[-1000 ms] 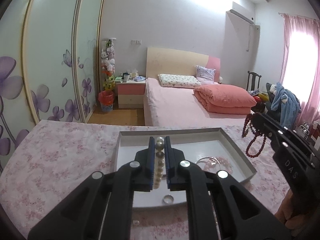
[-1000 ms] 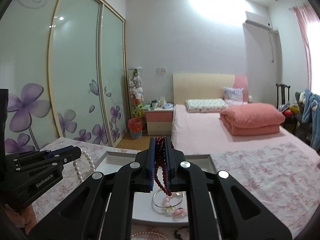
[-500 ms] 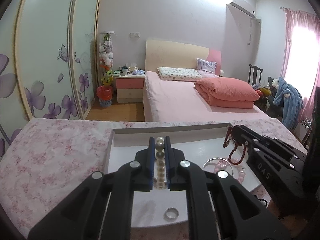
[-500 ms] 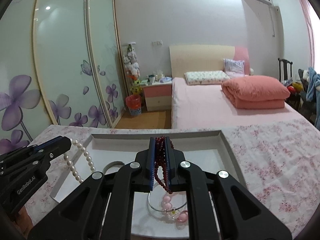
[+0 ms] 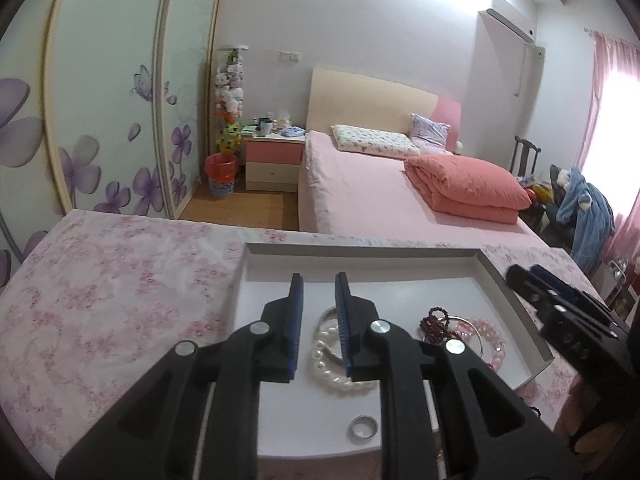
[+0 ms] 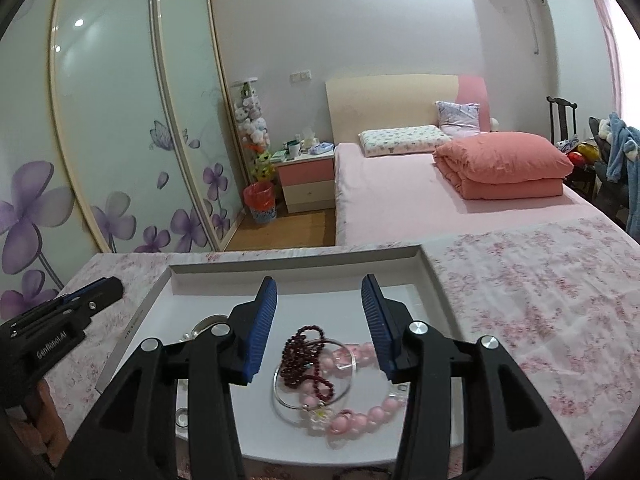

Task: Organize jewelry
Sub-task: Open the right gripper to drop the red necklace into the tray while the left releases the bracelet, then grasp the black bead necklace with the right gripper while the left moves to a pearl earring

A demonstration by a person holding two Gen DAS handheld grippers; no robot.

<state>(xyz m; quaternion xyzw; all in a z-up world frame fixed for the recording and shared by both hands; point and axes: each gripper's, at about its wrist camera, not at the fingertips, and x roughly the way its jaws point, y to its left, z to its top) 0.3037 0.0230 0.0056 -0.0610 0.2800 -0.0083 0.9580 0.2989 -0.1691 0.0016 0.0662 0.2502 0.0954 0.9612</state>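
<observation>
A shallow white tray (image 5: 360,254) (image 6: 296,270) lies on the floral tablecloth. My left gripper (image 5: 319,292) is open and empty above a white pearl strand (image 5: 334,372) lying in the tray on a silver bangle. My right gripper (image 6: 319,294) is open wide and empty above a dark red bead strand (image 6: 306,356) (image 5: 436,326), which lies on a silver bangle (image 6: 288,402) beside a pink bead bracelet (image 6: 360,416) (image 5: 490,332). A silver ring (image 5: 362,427) sits near the tray's front edge. The right gripper also shows in the left wrist view (image 5: 524,276).
The floral tablecloth (image 5: 100,300) (image 6: 540,320) stretches to both sides of the tray. Beyond the table stand a pink bed (image 5: 380,196), a nightstand (image 5: 274,160) and a sliding wardrobe (image 6: 100,140). More beads lie off the tray by the table's front right (image 5: 536,412).
Both grippers opened and let go: the pearl strand and the dark red bead strand dropped into the tray. Both grippers were shut on them before.
</observation>
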